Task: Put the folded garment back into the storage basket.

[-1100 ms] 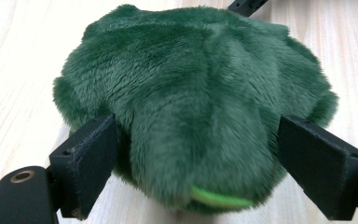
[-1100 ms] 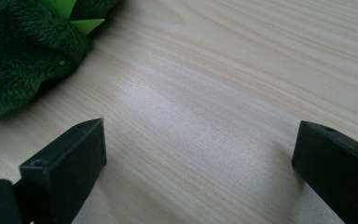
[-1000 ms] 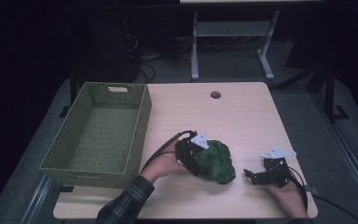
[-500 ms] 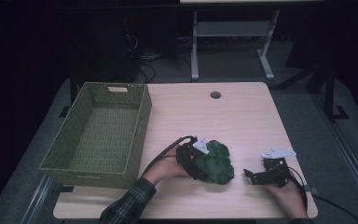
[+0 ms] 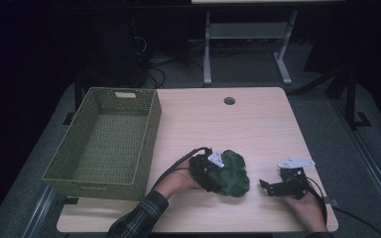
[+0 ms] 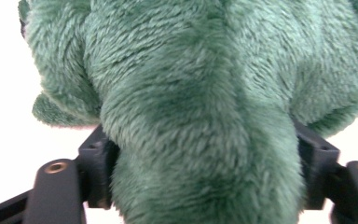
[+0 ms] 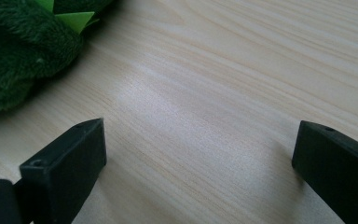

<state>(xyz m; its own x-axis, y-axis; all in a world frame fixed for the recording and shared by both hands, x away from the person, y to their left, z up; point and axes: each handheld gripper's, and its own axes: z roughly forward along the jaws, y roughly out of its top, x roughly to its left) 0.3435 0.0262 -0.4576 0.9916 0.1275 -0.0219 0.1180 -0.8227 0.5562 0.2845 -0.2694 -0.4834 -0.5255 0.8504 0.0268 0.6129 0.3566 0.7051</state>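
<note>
A green plush toy (image 5: 234, 174) lies on the wooden table (image 5: 218, 129) near its front edge. My left gripper (image 5: 217, 174) comes at it from the left. Its jaws have just been closing, and in the left gripper view the plush toy (image 6: 191, 93) bulges between both pads, which press into the fur. To the toy's right, my right gripper (image 5: 264, 187) rests low over the table, open with nothing between its jaws. In the right gripper view, the right gripper (image 7: 198, 140) has bare wood between its jaws and the plush toy (image 7: 18, 46) at the upper left.
A green woven basket (image 5: 99, 179) with nothing in it stands on the left part of the table. A round cable hole (image 5: 229, 100) sits near the far edge. A metal stand (image 5: 248, 34) is on the floor behind the table.
My left hand has shifted slightly right into the plush toy, and the toy now sits pressed between the jaws. The right gripper has stayed put.
</note>
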